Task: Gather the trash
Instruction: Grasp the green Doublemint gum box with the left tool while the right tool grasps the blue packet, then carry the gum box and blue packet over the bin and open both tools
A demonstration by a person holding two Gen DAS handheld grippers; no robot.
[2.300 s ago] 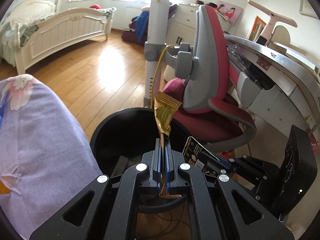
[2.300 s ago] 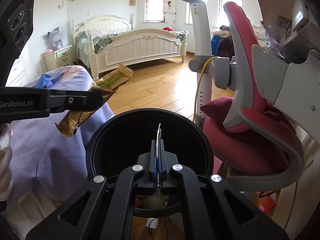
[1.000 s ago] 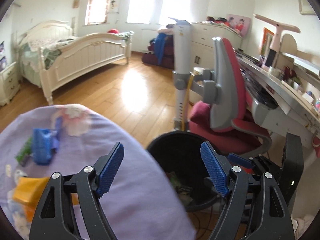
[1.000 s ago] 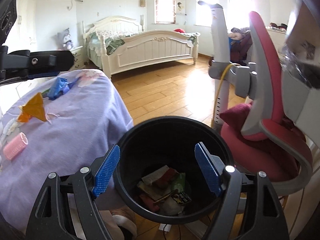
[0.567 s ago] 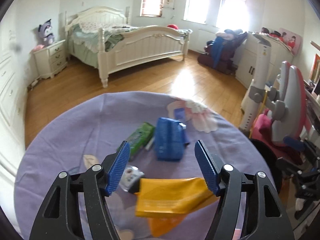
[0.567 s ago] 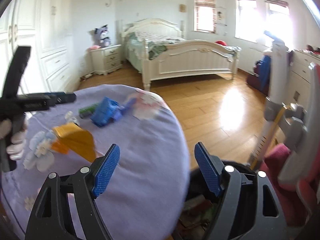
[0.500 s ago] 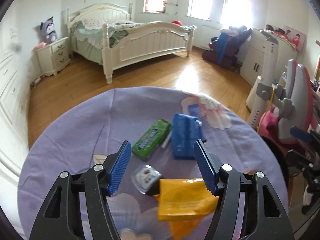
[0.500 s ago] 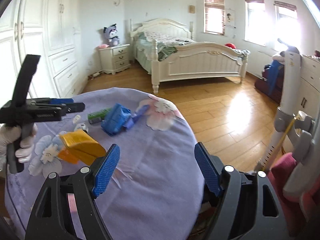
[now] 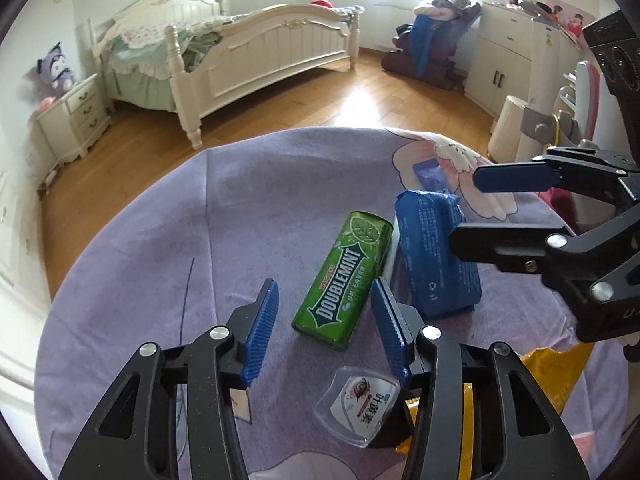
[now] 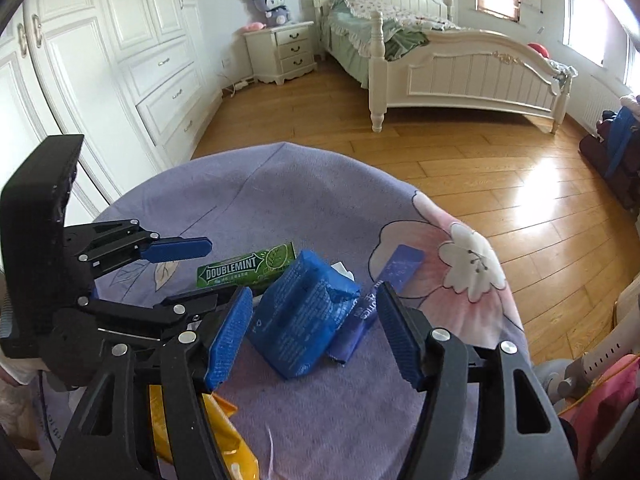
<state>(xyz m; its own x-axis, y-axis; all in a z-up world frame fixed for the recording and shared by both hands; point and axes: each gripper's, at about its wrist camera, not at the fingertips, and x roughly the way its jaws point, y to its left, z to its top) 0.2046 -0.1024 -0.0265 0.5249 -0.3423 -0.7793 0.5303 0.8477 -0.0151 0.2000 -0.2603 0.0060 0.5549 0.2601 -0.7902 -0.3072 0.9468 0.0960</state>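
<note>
A green Doublemint gum pack [image 9: 344,276] lies on the purple cloth-covered table [image 9: 168,240]; it also shows in the right wrist view [image 10: 244,269]. My left gripper [image 9: 326,330] is open, its near end between the jaws. A blue tissue pack [image 10: 300,312] lies beside the gum; my right gripper [image 10: 314,330] is open around it. A small purple-blue wrapper [image 10: 384,288] lies to its right. A clear plastic lid [image 9: 358,404] and a yellow bag [image 9: 532,368] lie under my left gripper. The right gripper [image 9: 484,208] reaches in from the right in the left wrist view.
A white bed [image 9: 256,44] stands across the wooden floor. White wardrobes [image 10: 80,60] and a nightstand [image 10: 286,50] line the left wall. A pink chair [image 10: 600,400] is at the lower right. The table edge drops off at the far side.
Both grippers swung away from the black bin to the purple table and came down close over the trash. The left one now straddles the gum pack, the right one the blue pack. Both stay open.
</note>
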